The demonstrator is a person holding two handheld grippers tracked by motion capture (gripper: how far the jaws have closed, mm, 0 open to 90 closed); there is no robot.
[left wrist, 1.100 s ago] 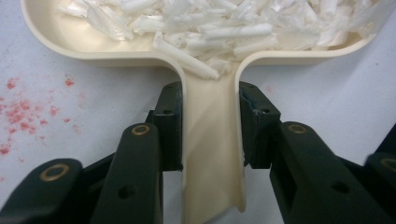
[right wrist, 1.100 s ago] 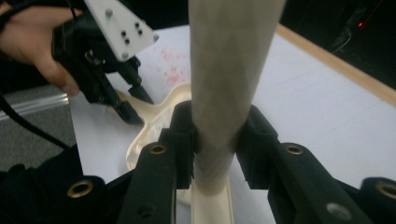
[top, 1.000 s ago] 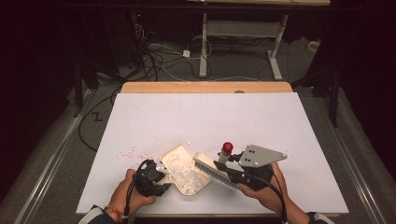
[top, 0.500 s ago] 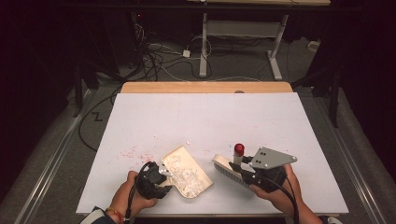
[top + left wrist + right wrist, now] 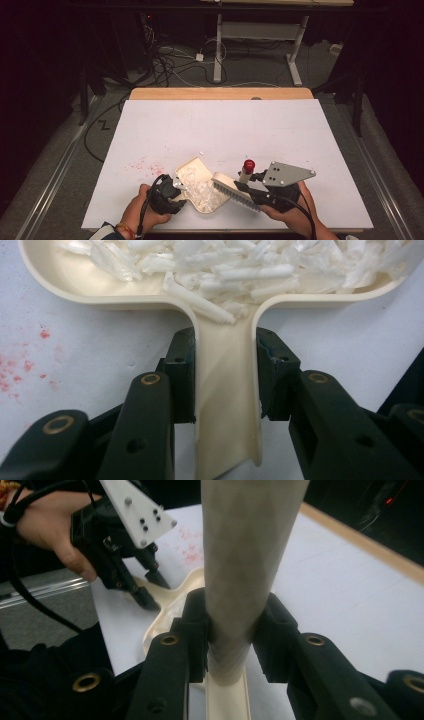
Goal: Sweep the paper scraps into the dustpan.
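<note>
L claw (image 5: 225, 380) grips 1 dustpan (image 5: 200, 187), R claw (image 5: 231, 630) grips 1 brush (image 5: 234, 190).

Black jaws, brass rivets; grey three-cornered plate (image 5: 287, 174); orange wristband (image 5: 123, 230).

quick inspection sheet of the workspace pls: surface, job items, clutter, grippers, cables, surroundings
Surface: white table with a wooden strip along the far edge; red speckle stain left of centre.
Job's things: cream dustpan on the table, loaded with white plastic shreds; cream brush, bristles at the pan's right edge.
Clutter: a few white scraps on the table beyond the pan.
Grippers: left gripper clamped on the dustpan handle; right gripper clamped on the brush handle.
Cables: a black cable trails from each gripper; loose cables on the floor beyond the table.
Surroundings: dark room, white desk frame behind.
</note>
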